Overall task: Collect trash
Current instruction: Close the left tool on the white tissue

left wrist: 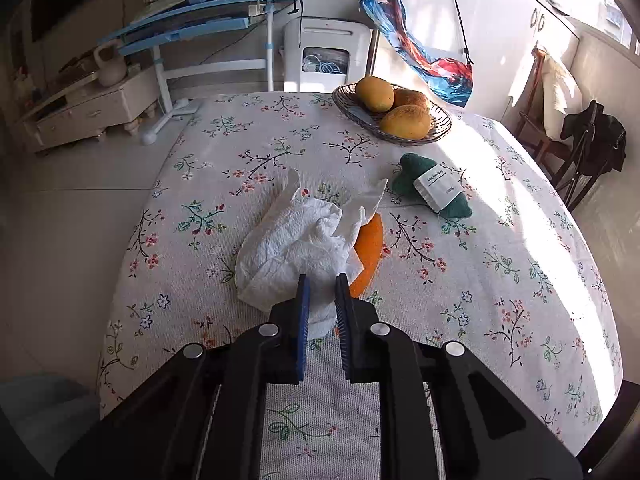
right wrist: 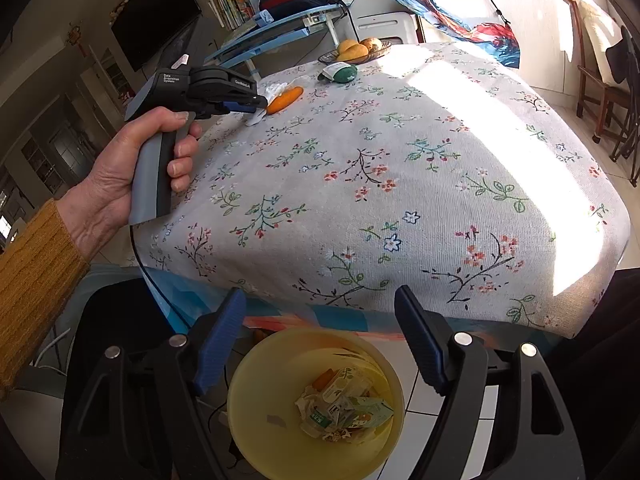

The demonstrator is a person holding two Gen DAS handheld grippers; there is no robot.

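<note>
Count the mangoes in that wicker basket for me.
3, all in the wicker basket at the table's far end: one on top left, one behind, one in front. Others may be hidden underneath.

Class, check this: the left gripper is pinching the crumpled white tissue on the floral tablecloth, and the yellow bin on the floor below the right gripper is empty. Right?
One error: the yellow bin is not empty; the right wrist view shows wrappers and scraps inside. The left gripper does pinch the tissue.

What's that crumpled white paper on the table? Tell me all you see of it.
The tissue is a crumpled white paper towel, embossed and soft-looking, with two torn flaps sticking up. It lies on the flowered tablecloth, partly covering an orange peel. The left hand-held gripper is shut on its near edge.
</note>
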